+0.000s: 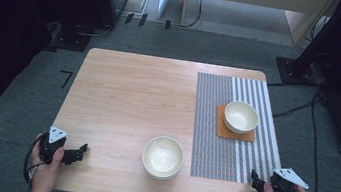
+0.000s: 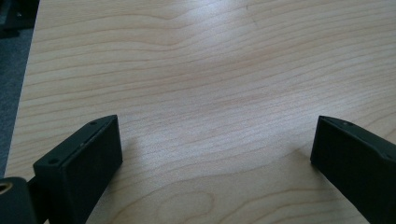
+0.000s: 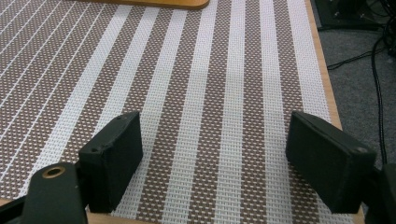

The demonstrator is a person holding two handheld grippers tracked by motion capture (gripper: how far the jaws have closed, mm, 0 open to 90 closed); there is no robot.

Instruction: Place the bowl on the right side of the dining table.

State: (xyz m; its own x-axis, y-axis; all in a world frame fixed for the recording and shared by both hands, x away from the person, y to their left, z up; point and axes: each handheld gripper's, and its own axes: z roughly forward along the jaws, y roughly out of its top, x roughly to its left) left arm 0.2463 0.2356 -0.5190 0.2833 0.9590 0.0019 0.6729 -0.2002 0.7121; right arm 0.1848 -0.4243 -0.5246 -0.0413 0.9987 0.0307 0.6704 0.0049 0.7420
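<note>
Coaster point(image 3: 154, 3) cut off at top; tongs point(image 3: 212, 163) gaping.

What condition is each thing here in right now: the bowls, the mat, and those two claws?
Near bowl stack: upright, empty, on bare wood.
Far bowl: upright, empty, on the orange coaster.
Striped mat: lying flat on the table.
Left claw: open, holding nothing, over bare wood.
Right claw: open, holding nothing, over the mat's near edge.
</note>
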